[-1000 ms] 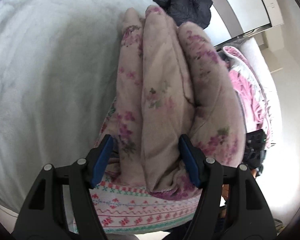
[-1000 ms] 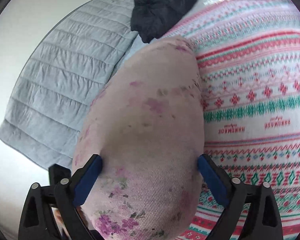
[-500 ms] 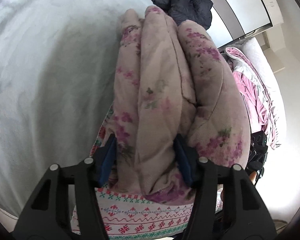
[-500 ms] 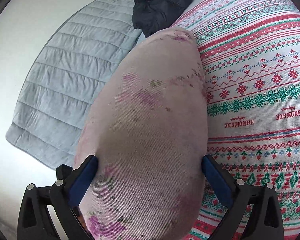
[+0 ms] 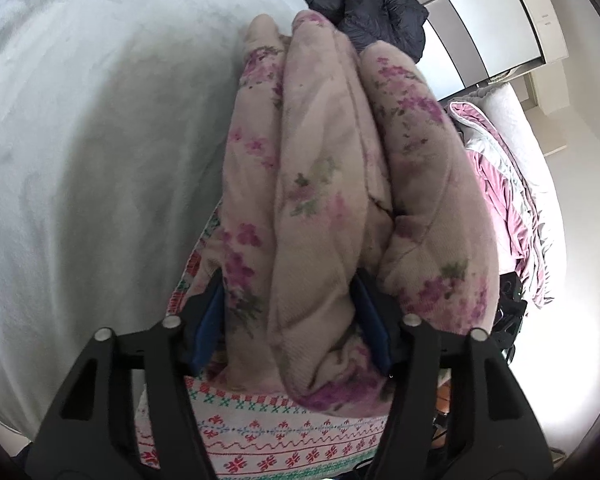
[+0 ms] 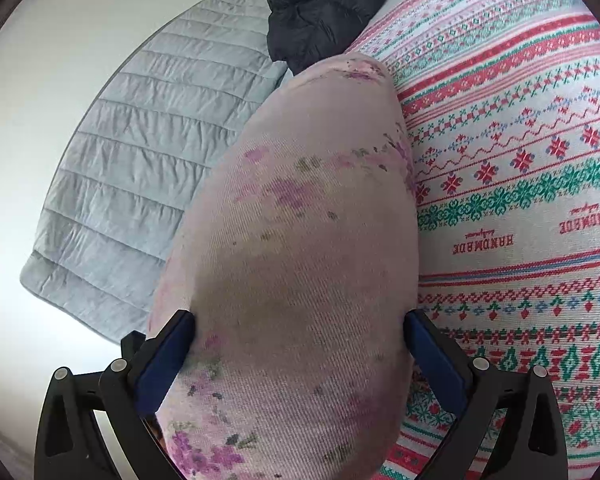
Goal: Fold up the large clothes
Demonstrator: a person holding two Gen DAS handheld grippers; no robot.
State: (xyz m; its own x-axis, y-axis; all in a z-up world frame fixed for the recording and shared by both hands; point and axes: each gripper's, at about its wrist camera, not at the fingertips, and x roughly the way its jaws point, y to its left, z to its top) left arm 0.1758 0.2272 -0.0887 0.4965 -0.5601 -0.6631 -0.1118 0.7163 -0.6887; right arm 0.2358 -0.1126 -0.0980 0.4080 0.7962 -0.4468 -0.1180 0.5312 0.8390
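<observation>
Your left gripper (image 5: 290, 316) is pinching a thick bunch of the pink floral fleece garment (image 5: 340, 184), its jaws narrower than a second ago, so the grip is firming. Your right gripper (image 6: 300, 356) is clamping a broad fold of the same garment (image 6: 300, 248), jaws wide around it. The bundle is hanging just above the patterned red-and-green blanket (image 6: 520, 160); beyond are lying a black jacket (image 6: 324, 4) and grey quilt (image 6: 140, 152). It looks ready for setting down folded.

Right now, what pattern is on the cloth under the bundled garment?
Red, green and white knit-style bands with snowflakes on the patterned cloth, clearest in the right wrist view.
</observation>
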